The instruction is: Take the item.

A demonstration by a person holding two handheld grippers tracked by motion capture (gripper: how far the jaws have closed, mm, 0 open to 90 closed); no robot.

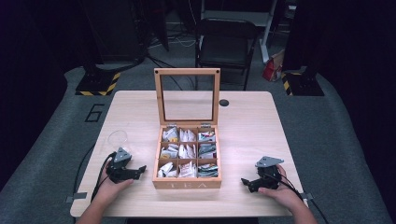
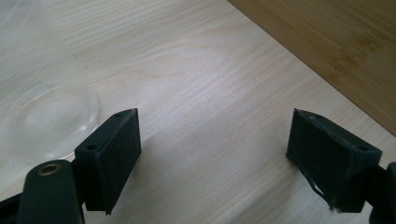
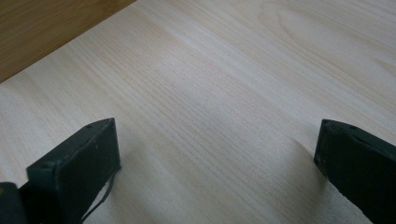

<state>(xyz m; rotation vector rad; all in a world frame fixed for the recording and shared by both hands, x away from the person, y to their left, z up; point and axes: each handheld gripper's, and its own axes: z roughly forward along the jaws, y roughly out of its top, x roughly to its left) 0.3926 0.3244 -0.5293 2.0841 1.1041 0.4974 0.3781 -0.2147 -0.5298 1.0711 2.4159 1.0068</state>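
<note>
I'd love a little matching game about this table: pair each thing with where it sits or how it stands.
Things:
1. tea box
2. glass lid
3. clear cup
4. right hand-held gripper

Descriptions:
A. left of the box, on the table
B. standing upright, open
C. middle of the table, nine compartments of tea bags
D. jaws open, right of the box

Pairs: 1-C, 2-B, 3-A, 4-D

A pale, matt wooden table with fine straight grain carries a warmer-toned smooth wooden tea box with a glossy glass-paned lid, crinkled paper tea sachets inside, a clear shiny plastic cup, and matt black rubbery gripper pads.
</note>
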